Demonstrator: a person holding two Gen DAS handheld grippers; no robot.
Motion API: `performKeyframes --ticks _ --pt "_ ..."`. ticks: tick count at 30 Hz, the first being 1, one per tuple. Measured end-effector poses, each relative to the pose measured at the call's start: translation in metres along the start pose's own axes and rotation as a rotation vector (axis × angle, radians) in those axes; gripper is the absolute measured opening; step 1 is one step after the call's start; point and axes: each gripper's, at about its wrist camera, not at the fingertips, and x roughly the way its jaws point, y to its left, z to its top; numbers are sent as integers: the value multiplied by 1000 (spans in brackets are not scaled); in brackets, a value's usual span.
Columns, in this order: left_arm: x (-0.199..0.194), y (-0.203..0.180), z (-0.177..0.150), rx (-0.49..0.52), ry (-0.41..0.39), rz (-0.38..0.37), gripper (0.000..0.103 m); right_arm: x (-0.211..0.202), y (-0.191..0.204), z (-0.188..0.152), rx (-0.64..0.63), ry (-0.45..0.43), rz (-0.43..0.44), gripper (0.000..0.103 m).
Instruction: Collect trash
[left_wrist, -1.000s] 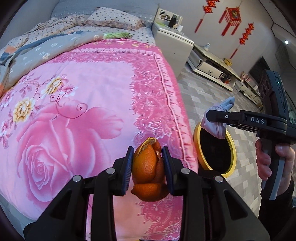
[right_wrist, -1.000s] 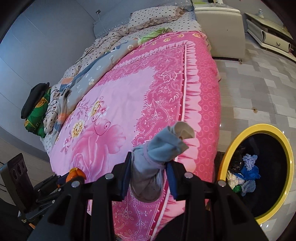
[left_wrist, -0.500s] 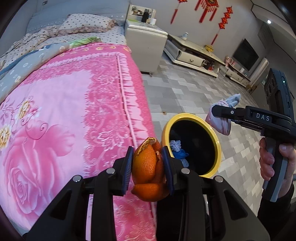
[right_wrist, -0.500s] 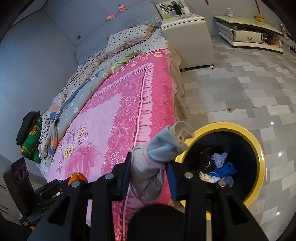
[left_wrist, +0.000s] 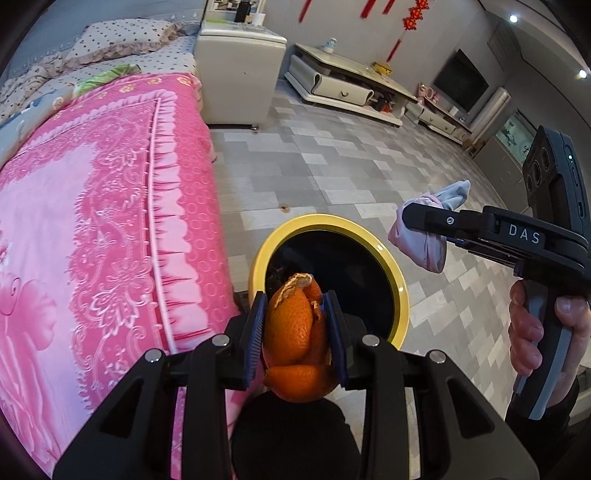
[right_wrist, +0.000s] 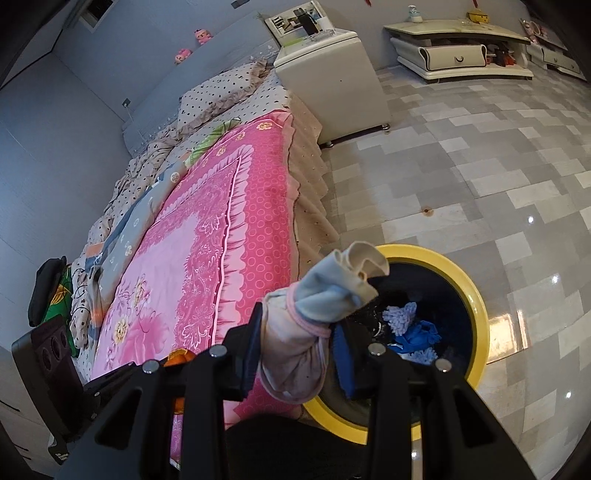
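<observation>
While over the bin (left_wrist: 400, 295) | left claw (left_wrist: 297, 328) grips orange peel (left_wrist: 295, 332) (upright) | right claw (right_wrist: 297, 350) clenches sock (right_wrist: 306, 332)

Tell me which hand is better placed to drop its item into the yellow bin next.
Left, probably. In its own view the left tool holds the orange peel right against the yellow bin's open mouth. The right tool, clamped on the balled sock, sits off to the side over floor tiles.
</observation>
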Motion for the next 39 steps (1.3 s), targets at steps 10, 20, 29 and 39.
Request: performKeyframes --ticks 10,20,29,39 --pt "64 -20 11 23 84 -17 31 16 -53 12 108 1 -11 33" --pt "83 -25 14 15 96 -41 38 19 -76 15 170 1 -24 38" --pt "67 -16 14 4 61 -49 52 14 -81 14 190 -13 -36 46" --pt "35 19 2 -63 14 -24 52 13 -72 -1 191 1 -27 46"
